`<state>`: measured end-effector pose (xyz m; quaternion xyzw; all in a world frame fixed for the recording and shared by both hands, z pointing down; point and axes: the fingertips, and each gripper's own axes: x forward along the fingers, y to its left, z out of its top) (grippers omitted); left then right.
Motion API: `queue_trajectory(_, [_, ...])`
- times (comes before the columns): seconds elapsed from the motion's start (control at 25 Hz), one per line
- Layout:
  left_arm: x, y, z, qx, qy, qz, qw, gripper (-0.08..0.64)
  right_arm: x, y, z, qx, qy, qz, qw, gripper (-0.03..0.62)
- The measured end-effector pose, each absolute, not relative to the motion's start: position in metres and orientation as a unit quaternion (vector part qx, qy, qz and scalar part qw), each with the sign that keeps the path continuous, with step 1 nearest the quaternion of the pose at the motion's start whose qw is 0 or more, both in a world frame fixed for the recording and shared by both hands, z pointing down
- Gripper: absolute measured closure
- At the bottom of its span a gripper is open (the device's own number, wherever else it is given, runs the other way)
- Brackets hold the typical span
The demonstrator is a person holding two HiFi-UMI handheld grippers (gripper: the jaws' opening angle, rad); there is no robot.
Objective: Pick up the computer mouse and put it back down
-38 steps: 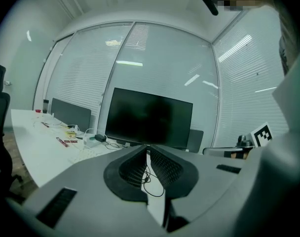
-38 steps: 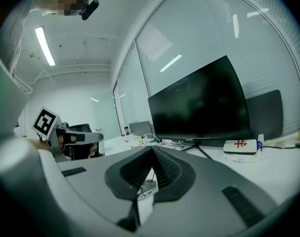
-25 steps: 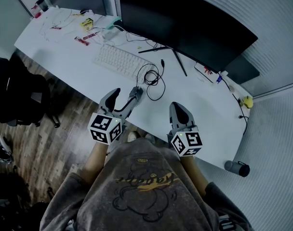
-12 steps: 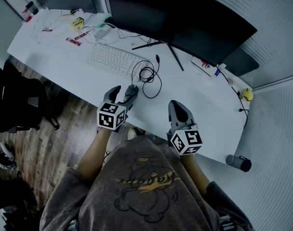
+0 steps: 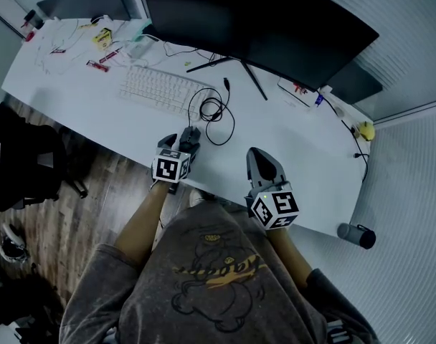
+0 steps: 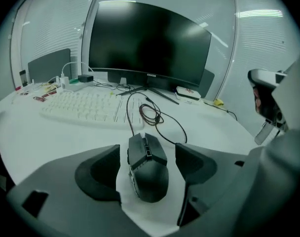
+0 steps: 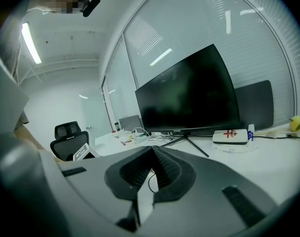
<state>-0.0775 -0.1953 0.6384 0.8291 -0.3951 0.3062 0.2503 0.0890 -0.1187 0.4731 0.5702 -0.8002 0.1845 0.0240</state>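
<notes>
Fingers (image 6: 96, 174) of the left gripper (image 6: 147, 150), having just been opening, are standing wide, straddling without pressing the black angular plastic computer mouse (image 6: 149, 177) lying on the flat white desk (image 6: 46, 137). A good grasp is probably calling for even pressure on both flanks, with the thin black cable (image 6: 162, 120) left slack.

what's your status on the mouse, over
Left claw open, jaws just been opening, straddling the mouse, not gripping. Right claw shut, empty. Mouse flat on the desk. Cable coiled ahead, not in the way.
</notes>
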Motion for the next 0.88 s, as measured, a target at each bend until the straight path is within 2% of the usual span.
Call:
queue_trajectory(0.52, [-0.071,-0.202,0.678,0.805,-0.403,0.350,0.259,0.221,0.099,-0.116,0.484,0.584,-0.786,0.201,0.036,0.586])
queue_trajectory(0.88, [-0.070,-0.204,0.680,0.799,-0.423,0.357,0.236,0.222,0.107,-0.114,0.486,0.586,-0.783,0.202,0.047,0.586])
